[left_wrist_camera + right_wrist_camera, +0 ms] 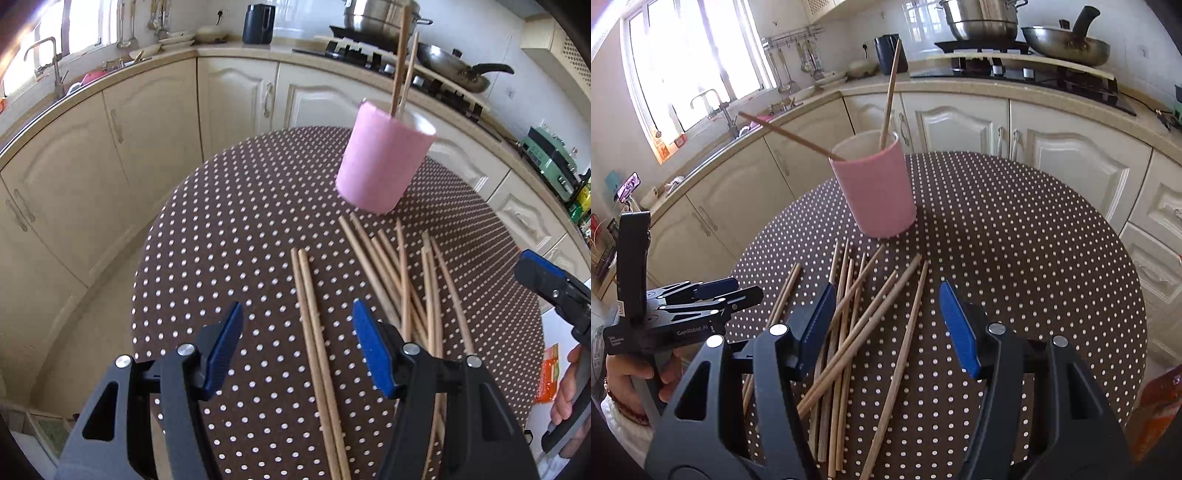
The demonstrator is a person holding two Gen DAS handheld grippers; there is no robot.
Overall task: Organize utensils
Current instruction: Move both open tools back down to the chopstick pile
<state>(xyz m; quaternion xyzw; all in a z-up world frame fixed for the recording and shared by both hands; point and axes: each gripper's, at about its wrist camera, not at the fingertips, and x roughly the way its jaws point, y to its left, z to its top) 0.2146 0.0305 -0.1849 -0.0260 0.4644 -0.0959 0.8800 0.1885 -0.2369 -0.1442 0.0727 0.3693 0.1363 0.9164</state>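
Both grippers hang over the dotted surface (229, 229) with jaws spread and nothing between the pads. The left gripper (297, 347) sits above a pair of chopsticks (314, 332) lying side by side, apart from the main heap; seen from its own camera, the pair runs up between the blue fingers (371, 354), nearer the right one. The right gripper (886, 325) hovers over the loose pile of chopsticks (857, 325), which fans out and crosses itself between and beneath its fingers, with one stick (905, 339) lying a little apart on the side of the far finger.

The pink cup (875, 192) stands upright just beyond the pile and already holds two sticks leaning on its rim.

The step in hand looks like the next pick. To do it well, each gripper should probably settle on one stick or a neat pair rather than biting into the crossed heap, where a squeeze could lever neighbours off the surface. The left pair is the easy target: parallel, clear of the rest, roughly aligned with the fingers. Gripping near the middle would likely keep the stick from swinging as it is tipped upright for the cup.
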